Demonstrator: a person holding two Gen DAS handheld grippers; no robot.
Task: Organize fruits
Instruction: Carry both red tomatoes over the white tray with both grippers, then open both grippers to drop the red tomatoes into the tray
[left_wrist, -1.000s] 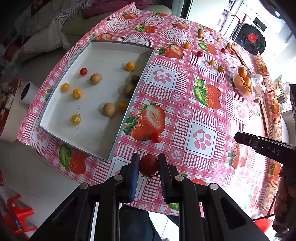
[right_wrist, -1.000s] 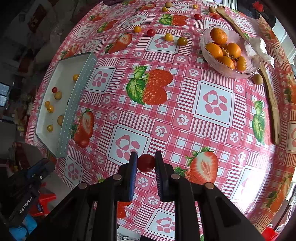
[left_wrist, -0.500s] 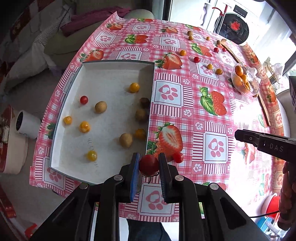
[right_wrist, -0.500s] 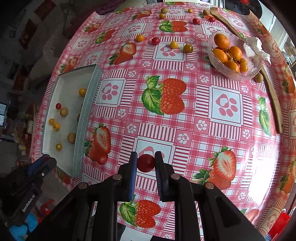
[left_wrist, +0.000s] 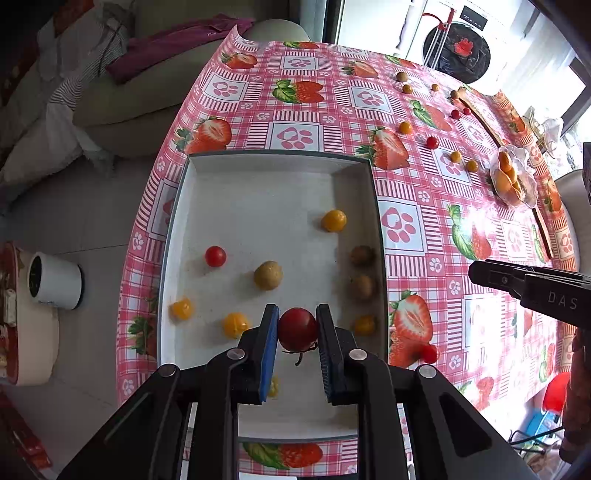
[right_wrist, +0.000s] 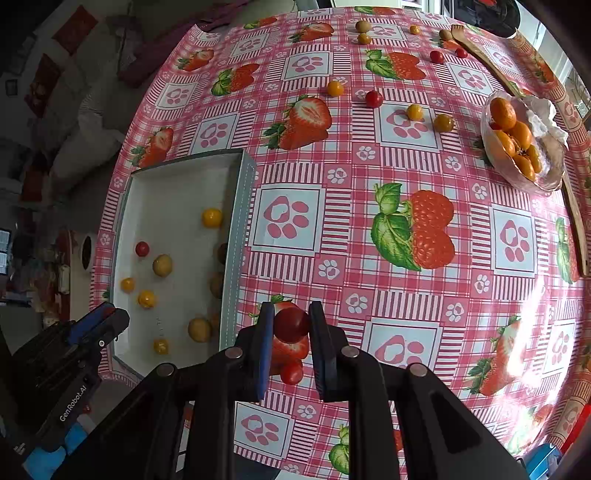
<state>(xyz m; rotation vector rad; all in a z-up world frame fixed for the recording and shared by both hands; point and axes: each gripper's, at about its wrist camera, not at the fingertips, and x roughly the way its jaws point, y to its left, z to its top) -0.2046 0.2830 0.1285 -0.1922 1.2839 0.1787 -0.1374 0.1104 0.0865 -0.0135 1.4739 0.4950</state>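
My left gripper (left_wrist: 297, 328) is shut on a red cherry tomato (left_wrist: 297, 329) and holds it above the near part of the white tray (left_wrist: 273, 162). The tray holds several small fruits: yellow tomatoes, brown kiwi-like fruits and one red tomato (left_wrist: 215, 256). My right gripper (right_wrist: 291, 325) is shut on another red cherry tomato (right_wrist: 291, 325), over the tablecloth just right of the tray (right_wrist: 236, 236). A loose red tomato (right_wrist: 291, 373) lies on the cloth below it. The right gripper also shows in the left wrist view (left_wrist: 532, 291).
Several loose red and yellow tomatoes (right_wrist: 373, 98) lie at the far side of the table. A clear bowl of oranges (right_wrist: 517, 144) stands at the far right beside a wooden spoon (right_wrist: 576, 221). A sofa and a white cup (left_wrist: 55, 280) are beyond the table's left edge.
My left gripper has moved left and forward with its tomato, from over the table's edge to over the tray. My right gripper has moved left toward the tray with its tomato.
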